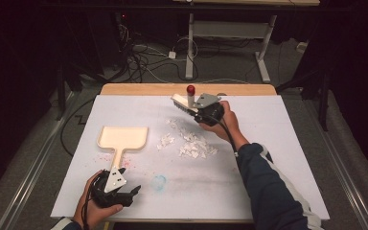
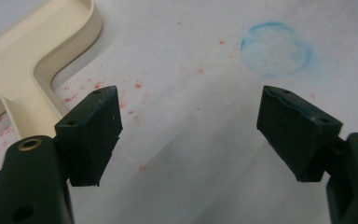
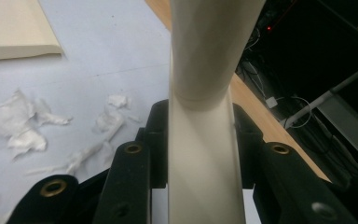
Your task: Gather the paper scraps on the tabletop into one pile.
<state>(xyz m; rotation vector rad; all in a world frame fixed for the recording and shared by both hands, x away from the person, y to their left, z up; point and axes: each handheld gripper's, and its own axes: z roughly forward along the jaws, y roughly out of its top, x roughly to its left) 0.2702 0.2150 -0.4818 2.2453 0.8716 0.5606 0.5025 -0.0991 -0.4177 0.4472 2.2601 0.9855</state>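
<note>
A cream dustpan [image 1: 123, 136] lies flat on the white sheet, its handle pointing toward the near edge. My left gripper [image 1: 134, 190] rests just right of that handle's end, open, with bare sheet between its fingers. In the left gripper view the dustpan [image 2: 32, 56] lies at the upper left, outside the open left gripper [image 2: 192, 100]. My right gripper [image 1: 200, 114] is raised at the far middle of the table, shut on a cream brush [image 1: 183, 104] with a red-tipped handle [image 1: 190, 89]. The brush handle [image 3: 205, 70] runs up between the jaws of the right gripper [image 3: 200, 119]. Torn white paper scraps [image 1: 191, 143] lie below the brush.
A faint blue ring stain [image 1: 159, 182] marks the sheet near my left gripper, and red specks [image 2: 98, 86] dot the sheet around the dustpan handle. The wooden table edge [image 1: 187, 89] lies just behind the brush. Beyond it stand cables and a desk frame [image 1: 230, 33].
</note>
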